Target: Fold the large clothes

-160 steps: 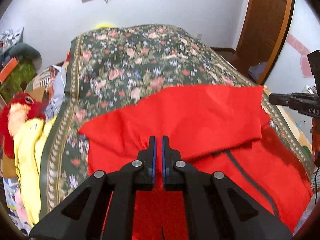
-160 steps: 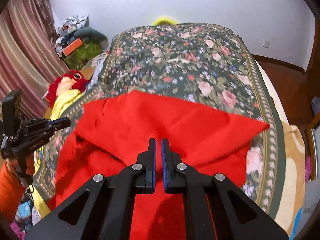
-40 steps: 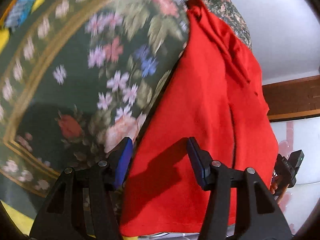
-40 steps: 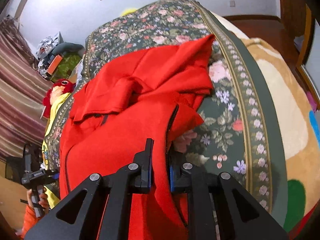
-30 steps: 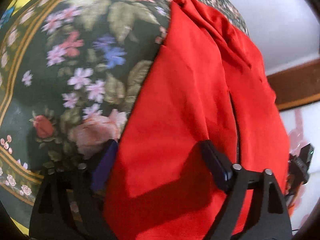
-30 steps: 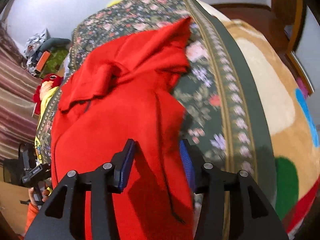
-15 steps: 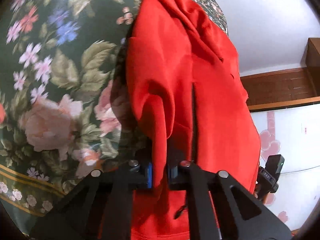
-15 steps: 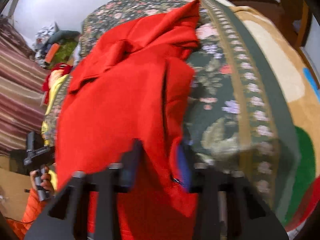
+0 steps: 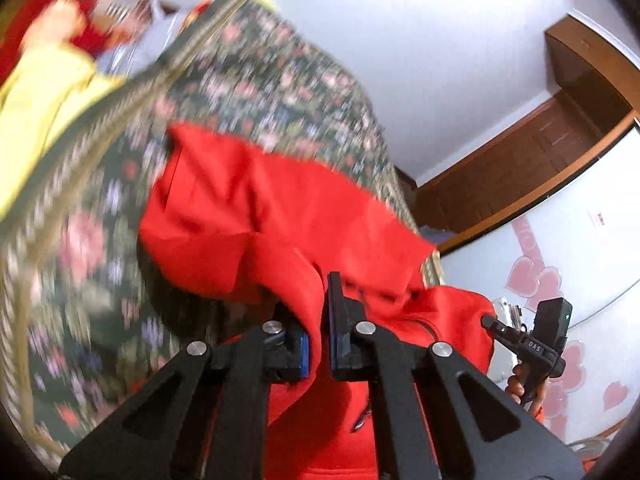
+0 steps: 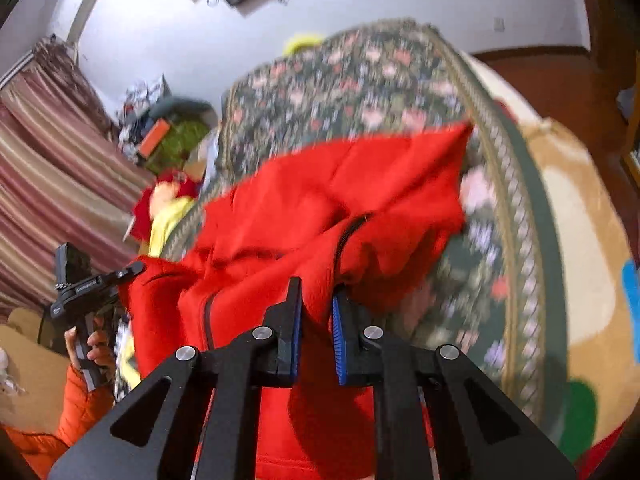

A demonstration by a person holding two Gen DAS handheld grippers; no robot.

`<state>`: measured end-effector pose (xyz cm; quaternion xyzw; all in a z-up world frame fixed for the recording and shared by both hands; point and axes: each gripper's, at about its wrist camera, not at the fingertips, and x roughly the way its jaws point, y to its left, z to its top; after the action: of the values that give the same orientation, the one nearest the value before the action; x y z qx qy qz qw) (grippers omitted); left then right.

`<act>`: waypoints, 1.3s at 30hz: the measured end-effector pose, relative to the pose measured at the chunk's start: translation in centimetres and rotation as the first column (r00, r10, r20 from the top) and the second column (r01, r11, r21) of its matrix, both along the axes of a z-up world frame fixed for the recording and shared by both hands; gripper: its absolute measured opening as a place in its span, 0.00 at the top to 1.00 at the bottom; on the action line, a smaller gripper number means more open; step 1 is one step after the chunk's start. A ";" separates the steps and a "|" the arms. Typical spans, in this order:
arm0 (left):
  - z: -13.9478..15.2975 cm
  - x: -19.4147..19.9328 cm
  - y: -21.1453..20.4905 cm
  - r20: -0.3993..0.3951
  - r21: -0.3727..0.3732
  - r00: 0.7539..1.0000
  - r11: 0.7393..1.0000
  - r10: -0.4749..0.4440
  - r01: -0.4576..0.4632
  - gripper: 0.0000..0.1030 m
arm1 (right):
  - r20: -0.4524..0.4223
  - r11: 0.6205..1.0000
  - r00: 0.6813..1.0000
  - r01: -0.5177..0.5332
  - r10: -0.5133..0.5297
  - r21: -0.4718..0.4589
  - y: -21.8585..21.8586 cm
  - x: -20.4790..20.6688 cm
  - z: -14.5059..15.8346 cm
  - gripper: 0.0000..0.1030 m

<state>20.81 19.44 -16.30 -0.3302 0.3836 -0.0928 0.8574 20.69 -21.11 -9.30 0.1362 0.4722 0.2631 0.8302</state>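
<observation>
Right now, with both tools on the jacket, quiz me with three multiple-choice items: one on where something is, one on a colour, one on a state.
1. Where does the red jacket lie?
A. On the floral bedspread
B. On the floor
C. On a hanger by the door

2. What colour are the pads on the right tool?
A. Green
B. Blue
C. White

3. What is the left tool doing?
A. Standing wide open above the bed
B. Closed on a pillow
C. Pinching a fold of the jacket

Answers:
1. A, the jacket's far part is spread across the flowered cover.
2. B, blue strips line the inner faces of its fingers.
3. C, red fabric runs between its nearly shut fingers.
</observation>
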 end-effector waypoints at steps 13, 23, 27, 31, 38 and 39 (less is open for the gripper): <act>-2.0 8.9 3.5 -0.062 0.149 0.981 0.974 0.184 -0.173 0.95 | 0.004 0.990 0.991 0.131 -0.131 -0.046 -0.5 8.8 -2.5 0.89; -10.2 11.5 3.3 -0.235 0.274 0.959 0.957 0.158 -0.090 0.91 | -0.066 0.976 0.992 0.090 -0.105 -0.200 0.2 10.9 -8.2 0.82; -10.7 11.7 2.9 -0.264 0.304 0.955 0.951 0.134 -0.049 0.85 | -0.063 0.967 0.994 0.073 -0.091 -0.245 0.0 10.6 -8.3 0.71; -9.6 11.2 2.8 -0.279 0.321 0.952 0.947 0.124 -0.029 0.70 | -0.062 0.957 0.994 0.072 -0.093 -0.281 -0.6 9.9 -6.9 0.64; -6.2 7.8 3.6 -0.213 0.302 0.965 0.949 0.156 -0.086 0.46 | -0.020 0.956 0.996 0.083 -0.093 -0.282 -1.5 7.4 -4.1 0.62; -6.0 7.1 3.9 -0.207 0.292 0.964 0.951 0.165 -0.100 0.43 | -0.018 0.957 0.995 0.088 -0.096 -0.276 -1.6 7.0 -3.9 0.61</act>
<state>27.95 23.30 -22.28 -0.2397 0.4659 0.0590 0.8497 27.73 -22.76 -13.20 0.0456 0.5103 0.1540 0.8449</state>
